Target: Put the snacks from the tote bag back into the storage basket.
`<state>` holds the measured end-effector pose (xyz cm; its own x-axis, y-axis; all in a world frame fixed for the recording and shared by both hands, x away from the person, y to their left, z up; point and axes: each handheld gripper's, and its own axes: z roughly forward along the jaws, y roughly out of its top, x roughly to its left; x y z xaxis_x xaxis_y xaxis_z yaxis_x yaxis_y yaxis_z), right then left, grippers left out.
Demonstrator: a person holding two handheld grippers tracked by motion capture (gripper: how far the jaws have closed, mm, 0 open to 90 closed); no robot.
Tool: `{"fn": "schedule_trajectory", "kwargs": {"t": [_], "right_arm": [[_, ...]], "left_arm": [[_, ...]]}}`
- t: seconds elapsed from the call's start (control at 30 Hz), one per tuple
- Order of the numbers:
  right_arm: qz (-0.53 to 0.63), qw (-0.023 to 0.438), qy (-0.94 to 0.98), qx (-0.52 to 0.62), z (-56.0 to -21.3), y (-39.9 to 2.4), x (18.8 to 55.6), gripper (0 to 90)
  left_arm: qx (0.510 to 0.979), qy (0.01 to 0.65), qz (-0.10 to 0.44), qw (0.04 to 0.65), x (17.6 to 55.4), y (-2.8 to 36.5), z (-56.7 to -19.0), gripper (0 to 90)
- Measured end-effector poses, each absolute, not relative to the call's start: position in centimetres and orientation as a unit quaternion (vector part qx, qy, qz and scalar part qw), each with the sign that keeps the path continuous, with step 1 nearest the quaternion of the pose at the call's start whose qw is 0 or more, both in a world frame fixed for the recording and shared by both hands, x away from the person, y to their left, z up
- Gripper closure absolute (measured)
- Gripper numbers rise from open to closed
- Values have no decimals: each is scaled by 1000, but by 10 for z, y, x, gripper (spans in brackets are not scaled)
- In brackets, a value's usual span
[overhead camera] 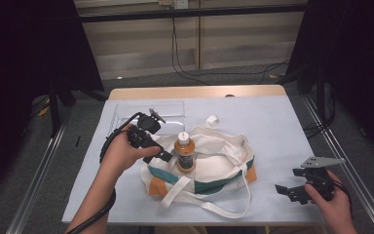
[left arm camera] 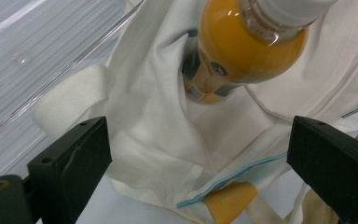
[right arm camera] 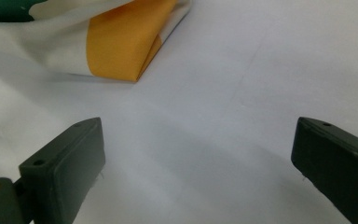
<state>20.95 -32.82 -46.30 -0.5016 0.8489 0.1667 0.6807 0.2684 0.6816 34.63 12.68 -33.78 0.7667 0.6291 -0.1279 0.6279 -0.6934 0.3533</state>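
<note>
A bottle of orange drink (overhead camera: 185, 152) with a white cap stands upright in the mouth of a cream tote bag (overhead camera: 214, 168) with green and orange patches, lying mid-table. My left gripper (overhead camera: 161, 155) is open just left of the bottle, over the bag's edge. In the left gripper view the bottle (left arm camera: 249, 44) sits ahead of the wide-apart jaws, above the bag cloth (left arm camera: 168, 135). My right gripper (overhead camera: 285, 191) rests open near the table's front right, apart from the bag. The right gripper view shows the bag's orange corner (right arm camera: 121, 42) ahead on the pale table cover (right arm camera: 242, 93).
A clear plastic tray (overhead camera: 126, 114) lies at the back left of the table, its ribbed wall (left arm camera: 37, 56) close to my left gripper. The bag's long strap (overhead camera: 219, 208) loops toward the front edge. Cables hang behind the table (overhead camera: 282, 126).
</note>
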Motion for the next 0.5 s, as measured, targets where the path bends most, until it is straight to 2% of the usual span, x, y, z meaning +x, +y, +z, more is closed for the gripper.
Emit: {"fn": "schedule_trajectory", "kwargs": {"t": [0.5], "right_arm": [[357, 121, 790, 484, -461, -328, 209, 27]], "left_arm": [[926, 328, -2, 187, 352, 103, -343, 82]]}}
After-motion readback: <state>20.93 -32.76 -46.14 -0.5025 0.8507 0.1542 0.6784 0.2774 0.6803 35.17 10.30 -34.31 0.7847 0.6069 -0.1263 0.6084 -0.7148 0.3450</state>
